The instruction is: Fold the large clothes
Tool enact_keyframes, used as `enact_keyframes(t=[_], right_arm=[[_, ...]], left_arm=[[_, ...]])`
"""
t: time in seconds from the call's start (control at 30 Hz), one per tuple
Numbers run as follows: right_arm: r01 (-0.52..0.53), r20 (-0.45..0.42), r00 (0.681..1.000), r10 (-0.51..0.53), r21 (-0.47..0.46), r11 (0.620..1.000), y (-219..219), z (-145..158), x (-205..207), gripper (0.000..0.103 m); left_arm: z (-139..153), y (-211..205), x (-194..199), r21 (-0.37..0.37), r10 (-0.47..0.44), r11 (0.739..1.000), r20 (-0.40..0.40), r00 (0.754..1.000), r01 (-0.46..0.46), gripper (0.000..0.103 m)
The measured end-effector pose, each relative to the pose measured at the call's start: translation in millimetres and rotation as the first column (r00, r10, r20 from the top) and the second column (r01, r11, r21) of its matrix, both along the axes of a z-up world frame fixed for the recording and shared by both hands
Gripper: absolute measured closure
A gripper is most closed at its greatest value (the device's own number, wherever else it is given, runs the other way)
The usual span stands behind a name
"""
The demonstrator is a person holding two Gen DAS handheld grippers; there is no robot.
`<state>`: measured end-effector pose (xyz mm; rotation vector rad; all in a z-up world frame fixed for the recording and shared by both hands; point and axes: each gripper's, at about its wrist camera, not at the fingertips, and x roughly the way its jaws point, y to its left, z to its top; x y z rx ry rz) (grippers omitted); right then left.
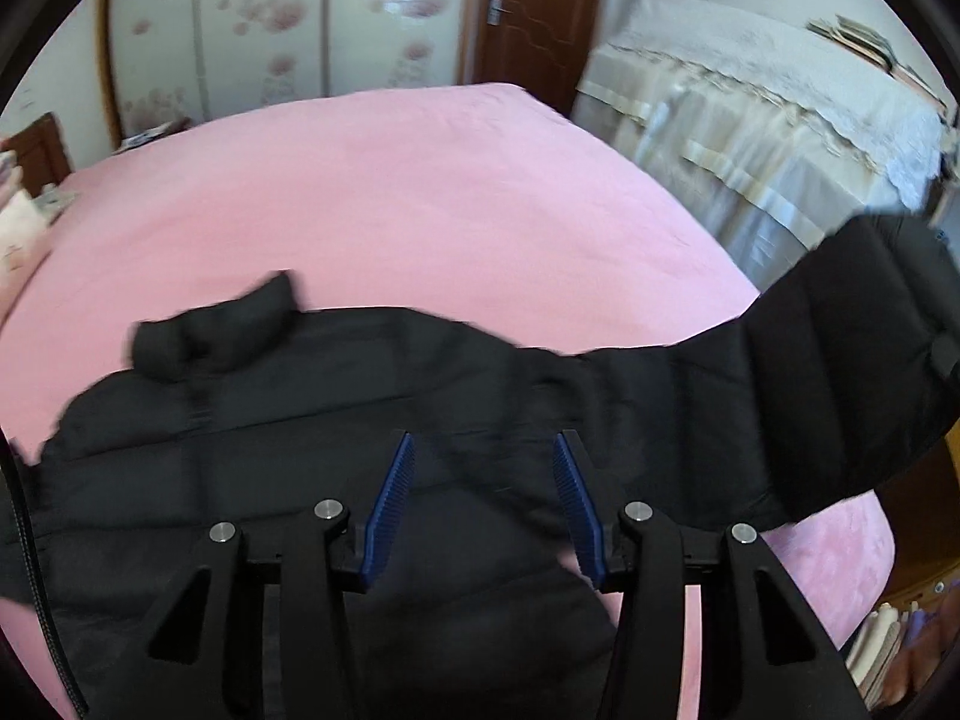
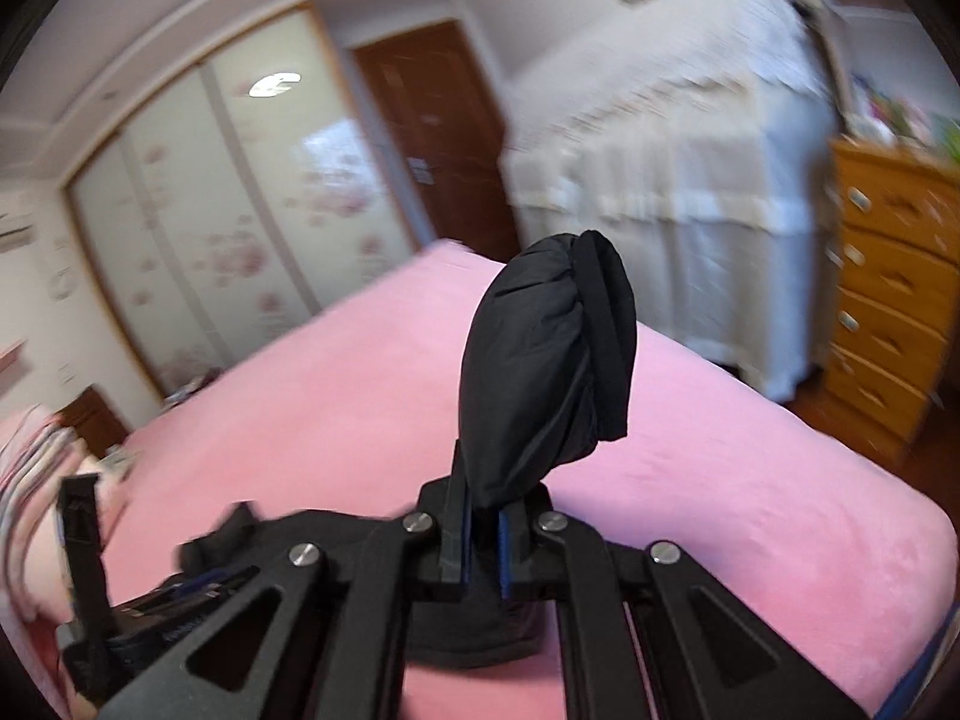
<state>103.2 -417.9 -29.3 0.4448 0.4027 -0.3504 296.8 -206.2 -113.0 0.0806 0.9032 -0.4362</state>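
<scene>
Black puffy jacket [image 1: 336, 420] is spread across the near side of the bed [image 1: 390, 198], which has a pink fuzzy sheet on it. Collar end bunches up toward the left in the left wrist view, and one sleeve [image 1: 840, 372] stretches off to the right, lifted clear of the sheet.

Right gripper [image 2: 483, 531] has its jaws clamped tight on the sleeve cuff [image 2: 549, 360], and the padded cuff end sticks up past the blue pads [image 2: 503, 558] like a little mitten. That's the same sleeve you see hanging in the air from the other side.

Left gripper [image 1: 483, 504] hangs over the body of the jacket with its jaws partly apart. Fabric lies under and between them, but the blue pads [image 1: 390, 510] aren't pressing on anything as far as I can see, so not gripping.

Around the room: floral sliding wardrobe doors [image 2: 240, 228] at the back, a brown door [image 2: 438, 138] next to them, something big draped in a white lacy cover [image 1: 768, 120] to the right of the bed, and a wooden chest of drawers [image 2: 894, 288] beyond that. Both views are kinda blurry.
</scene>
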Motion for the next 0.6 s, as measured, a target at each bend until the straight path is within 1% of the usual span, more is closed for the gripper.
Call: enact_keyframes(t=[0.03,0.13,0.17,0.27,0.43,0.5,0.6], right_arm=[[-0.044,0.016,0.999,0.044,-0.019,0.999,20,10,5,0.097],[-0.131,0.026,0.991,0.133,-0.06,0.99,62,22,22,0.097],[-0.159,0.022,0.987,0.161,-0.071,0.985,77,24,31,0.097],[-0.227,0.0,0.974,0.228,-0.074,0.971,114,23,50,0.097],[-0.323,-0.054,0.946,0.321,-0.059,0.944,163,7,86,0.097],[-0.352,-0.09,0.934,0.346,-0.062,0.934,183,-6,103,0.097],[-0.386,-0.169,0.914,0.37,-0.076,0.919,213,-31,134,0.097]], left_arm=[[5,15,-1,0.004,0.017,1.0,-0.001,1.0,-0.017,0.056],[10,63,2,0.032,0.096,0.995,-0.009,0.995,-0.095,0.056],[10,82,4,0.047,0.134,0.99,-0.011,0.991,-0.134,0.056],[8,131,4,0.067,0.196,0.978,-0.001,0.981,-0.196,0.056],[4,185,8,0.051,0.252,0.967,-0.004,0.968,-0.251,0.056],[-2,202,11,0.05,0.273,0.961,-0.017,0.962,-0.272,0.055],[-14,215,16,0.058,0.288,0.956,-0.025,0.957,-0.286,0.054]])
